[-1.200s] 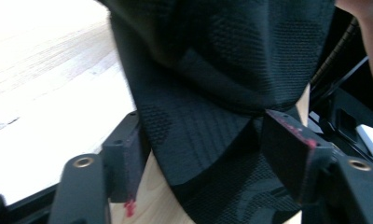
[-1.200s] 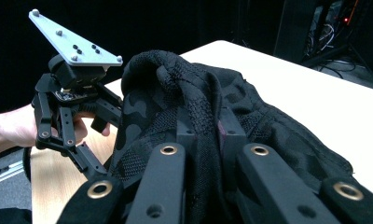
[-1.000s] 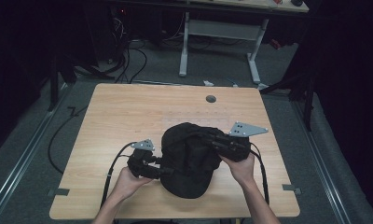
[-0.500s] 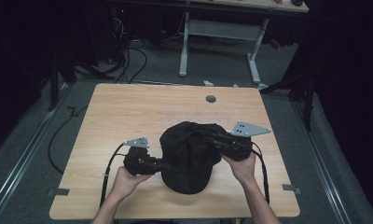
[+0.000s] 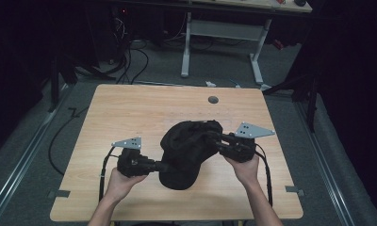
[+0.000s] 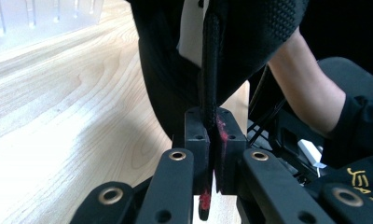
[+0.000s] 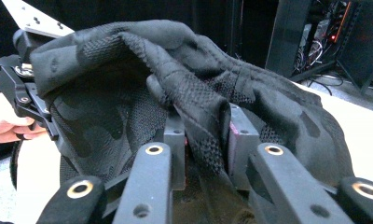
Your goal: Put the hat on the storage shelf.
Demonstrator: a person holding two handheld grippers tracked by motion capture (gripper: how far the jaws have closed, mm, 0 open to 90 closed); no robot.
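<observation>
A black mesh cap [image 5: 186, 150] hangs between both grippers over the wooden table [image 5: 130, 113]. My left gripper [image 5: 160, 165] comes in from the left. Its jaws have just been closing, and in the left gripper view it [image 6: 215, 135] is shut on the cap's [image 6: 250, 37] thin black rim. My right gripper [image 5: 214, 138] holds the cap's far right side. Its jaws have just been opening a little, but a thick fold of the cap [image 7: 128, 70] is still pinched between the pads of that gripper [image 7: 205, 135].
A round cable hole [image 5: 213, 100] sits near the table's far edge. Beyond the table stand a white desk frame [image 5: 219, 33] and floor cables [image 5: 130, 56]. Tape marks [image 5: 58, 193] lie at the near corners. The left gripper [image 7: 17, 93] shows behind the cap.
The left jaws have closed onto the cap's rim and that hand has risen slightly. The cap is bunched and lifted more than before. The right hand has stayed put.
</observation>
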